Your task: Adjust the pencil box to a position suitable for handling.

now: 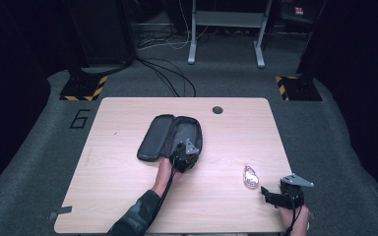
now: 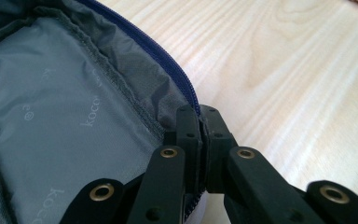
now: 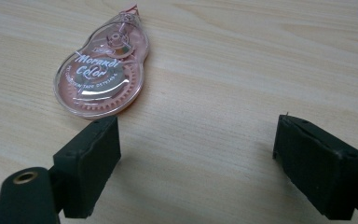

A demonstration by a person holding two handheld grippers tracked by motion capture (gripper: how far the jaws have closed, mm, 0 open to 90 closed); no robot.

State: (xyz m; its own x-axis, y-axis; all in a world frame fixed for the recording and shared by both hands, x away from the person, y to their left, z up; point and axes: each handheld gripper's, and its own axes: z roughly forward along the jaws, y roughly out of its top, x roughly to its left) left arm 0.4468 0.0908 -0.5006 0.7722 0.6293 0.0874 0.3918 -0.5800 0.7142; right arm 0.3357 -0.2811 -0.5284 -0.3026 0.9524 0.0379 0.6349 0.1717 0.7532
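High view, right gripper (image 1: 270,195): I see it at the table's near right corner, jaws spread wide, nothing between them.
Correction tape (image 3: 103,70): pink, lying flat on the wooden table (image 1: 226,147) just beyond my right gripper's jaws, untouched.
Left gripper (image 2: 199,140): jaws pressed together on the zippered rim of the pencil case (image 1: 170,136).
Pencil case: dark, lying open mid-table, grey lining showing.
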